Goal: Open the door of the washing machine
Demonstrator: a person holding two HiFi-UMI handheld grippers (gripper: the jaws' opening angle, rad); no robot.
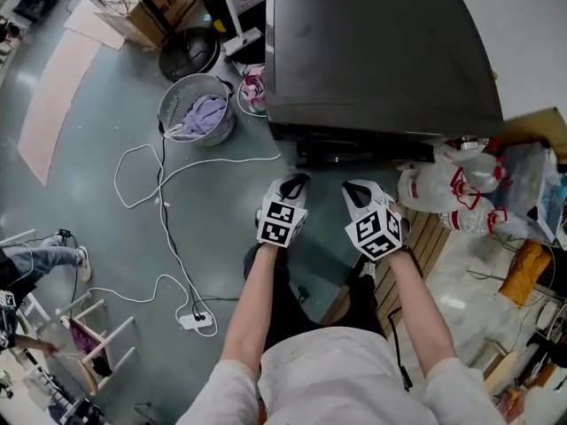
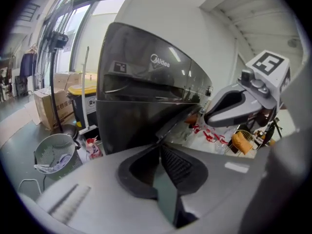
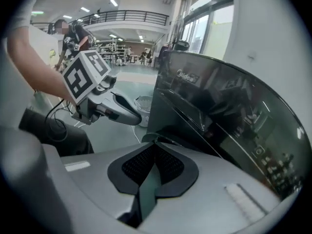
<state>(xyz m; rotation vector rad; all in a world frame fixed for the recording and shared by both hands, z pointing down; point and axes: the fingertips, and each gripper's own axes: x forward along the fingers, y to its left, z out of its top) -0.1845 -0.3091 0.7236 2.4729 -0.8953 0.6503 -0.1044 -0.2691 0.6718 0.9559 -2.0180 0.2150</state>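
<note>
1. Nearest in the head view: left gripper [image 1: 296, 184] and right gripper [image 1: 356, 189], side by side but apart, tips aimed at the machine's front.
2. Jaws: both pairs pressed together, nothing between them.
3. Washing machine [image 2: 126, 126]: dark top-loader on the floor [image 1: 106, 149], just beyond the tips. A laundry basket [image 1: 197, 109] sits near its left front corner and plastic bags [image 1: 443, 184] at its right front corner.
4. Door [image 1: 381, 34] is the flat top panel, down and closed.
5. Handling, my read: rigid glossy panel, so slippery on the face and no use pinching flat. Probably hinged at the rear, moderate weight, swings up on an arc. If it's glass, don't let it drop back.
6. Hold point: the front lip along the seam, mid-width, where a recess is likely; I can't make out a handle. Either spread 1 pair and pinch the lip, or hook closed tips under it and lift.
</note>
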